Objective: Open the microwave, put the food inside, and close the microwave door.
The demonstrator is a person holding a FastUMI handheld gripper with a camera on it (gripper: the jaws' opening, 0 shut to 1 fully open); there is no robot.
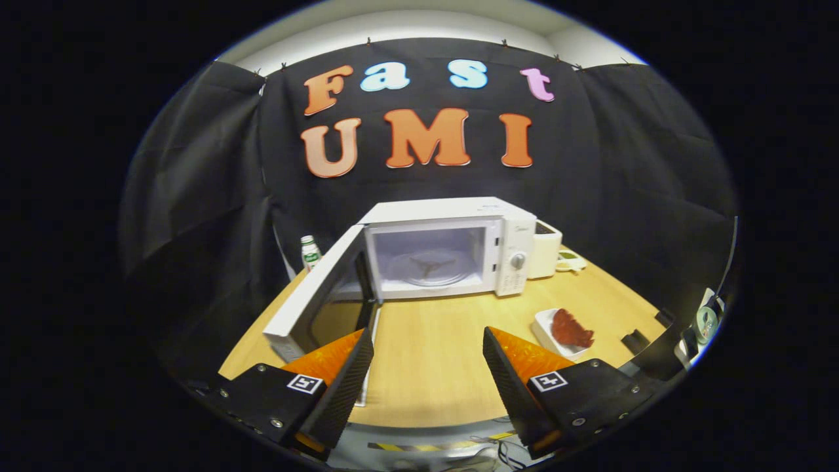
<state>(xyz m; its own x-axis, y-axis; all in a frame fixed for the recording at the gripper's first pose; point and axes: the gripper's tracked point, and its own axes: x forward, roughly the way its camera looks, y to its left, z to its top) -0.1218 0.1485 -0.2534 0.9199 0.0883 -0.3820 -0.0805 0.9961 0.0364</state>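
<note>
Worktop: pale wooden worktop carries everything; bare wood lies between the fingers.
Microwave: white boxy microwave well beyond the tool, mouth facing it; glass turntable inside looks bare.
Door: white dark-windowed microwave door swung wide, hinged on the left, free edge reaching toward the left finger; long axis runs from oven toward tool.
Food: reddish-brown food in a shallow white rectangular tray, just ahead of the right finger; tray's long axis angles away rightward.
Tool: tool fingers wide apart, holding nothing.
Progress: opening looks done; loading and closing remain.
</note>
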